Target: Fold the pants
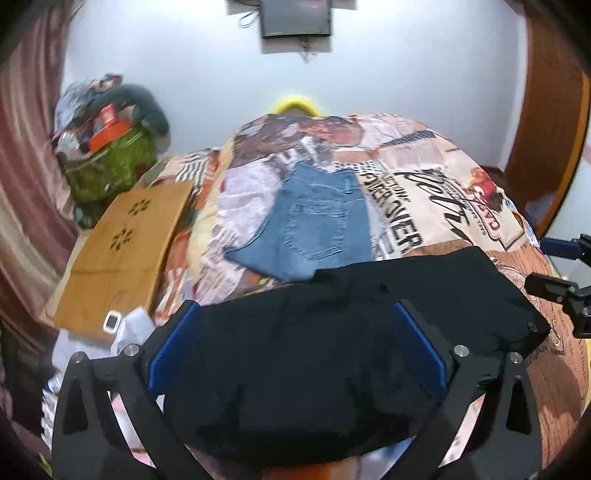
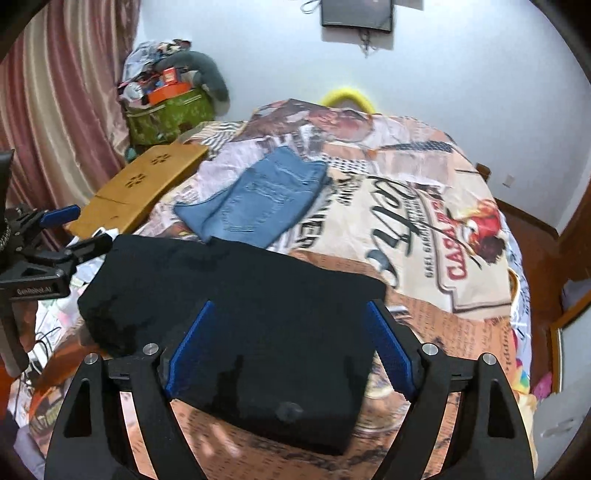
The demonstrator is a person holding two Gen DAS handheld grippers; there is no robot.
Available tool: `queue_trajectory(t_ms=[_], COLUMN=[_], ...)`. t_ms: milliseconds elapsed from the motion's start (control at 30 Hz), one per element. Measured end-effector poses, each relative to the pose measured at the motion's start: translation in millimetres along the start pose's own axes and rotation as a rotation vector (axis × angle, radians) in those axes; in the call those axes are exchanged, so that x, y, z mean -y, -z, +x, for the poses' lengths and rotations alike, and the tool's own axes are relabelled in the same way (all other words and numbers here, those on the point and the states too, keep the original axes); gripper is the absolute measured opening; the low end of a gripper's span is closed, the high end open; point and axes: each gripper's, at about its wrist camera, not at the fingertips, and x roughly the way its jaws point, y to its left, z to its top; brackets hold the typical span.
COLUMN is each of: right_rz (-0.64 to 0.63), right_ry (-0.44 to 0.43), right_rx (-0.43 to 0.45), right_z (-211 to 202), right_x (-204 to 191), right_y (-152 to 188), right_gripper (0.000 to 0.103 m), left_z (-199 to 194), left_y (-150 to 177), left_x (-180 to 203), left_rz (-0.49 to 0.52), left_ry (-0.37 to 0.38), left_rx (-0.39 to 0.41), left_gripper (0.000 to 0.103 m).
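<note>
Setting: bedroom; pale wall, pink striped curtain [image 2: 55, 92] at left, dark framed panel [image 2: 356, 14] hung high on the wall.

Surface: bed under a printed patchwork-style bedspread [image 2: 424, 206] with lettering and a rooster motif; soft, yielding support.

Item 1: black fabric pants [image 2: 236, 314], folded into a thick rectangular bundle, lying on the near part of the bedspread. Judged soft, limp, moderately light; the layers will likely slide or sag if lifted from one side. Best taken at the two near corners or along a folded edge, pinching all layers together.

Item 2: folded blue denim jeans [image 2: 258, 199], just beyond the black bundle, nearly touching its far edge.

Item 3: tan wooden lap board with flower-shaped cutouts [image 2: 147, 184], at the bed's left side; green bag of clutter [image 2: 166, 114] behind it.

Tools: left gripper [image 1: 295, 339], jaws spread wide, holding nothing, poised over the bundle. Right gripper [image 2: 291, 339], likewise spread, empty, above the bundle's near right portion.
</note>
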Motion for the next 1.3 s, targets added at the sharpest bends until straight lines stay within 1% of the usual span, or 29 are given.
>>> queue_trajectory(t_ms=[167, 367, 433, 500, 600, 667, 700, 800, 900, 967, 1033, 1067, 1133, 1200, 1300], right_rz=[-0.067, -0.117, -0.125, -0.134, -0.137, -0.117, -0.105, -0.085, -0.09, -0.091, -0.091, -0.093, -0.095, -0.096, -0.095], right_ry=[-0.014, -0.012, -0.012, -0.015, -0.018, -0.024, -0.036, -0.051, -0.047, -0.049, -0.051, -0.051, -0.052, -0.054, -0.061], right_rx=[-0.058, -0.144, -0.182, -0.232, -0.278, -0.279, -0.287, -0.289, -0.28, -0.276, -0.274, -0.274, -0.272, -0.27, -0.267], right_z=[25, 52, 61, 72, 82, 82, 82, 81, 79, 80, 80, 80, 81, 81, 82], right_x=[-28, -48, -51, -55, -55, -52, -49, -48, -51, -50, -50, -49, -49, -49, -48], right_y=[-4, 2, 7, 13, 22, 23, 23, 25, 27, 27, 27, 27, 26, 26, 27], right_gripper=[0.081, 0.081, 0.081, 0.081, 0.081, 0.084, 0.084, 0.085, 0.086, 0.086, 0.086, 0.086, 0.086, 0.086, 0.086], left_z=[7, 24, 29, 31, 36, 40, 43, 53, 61, 68, 74, 79, 92, 101, 114], left_y=[23, 58, 71, 82, 101, 115, 118, 134, 143, 146, 145, 144, 145, 145, 143], left_x=[-43, -94, -109, -120, -130, -132, -131, -129, -125, -124, -125, -126, -132, -138, -145], left_rz=[-0.08, -0.197, -0.24, -0.278, -0.342, -0.384, -0.401, -0.481, -0.552, -0.6, -0.636, -0.649, -0.694, -0.718, -0.741], left_ry=[-0.039, -0.077, -0.071, -0.044, 0.036, 0.108, 0.133, 0.24, 0.328, 0.379, 0.413, 0.435, 0.456, 0.447, 0.416], left_rx=[-0.061, -0.194, -0.243, -0.283, -0.352, -0.409, -0.428, -0.499, -0.547, -0.562, -0.55, -0.55, -0.559, -0.551, -0.559], left_gripper=[0.103, 0.103, 0.103, 0.103, 0.103, 0.103, 0.103, 0.103, 0.103, 0.103, 0.103, 0.103, 0.103, 0.103, 0.103])
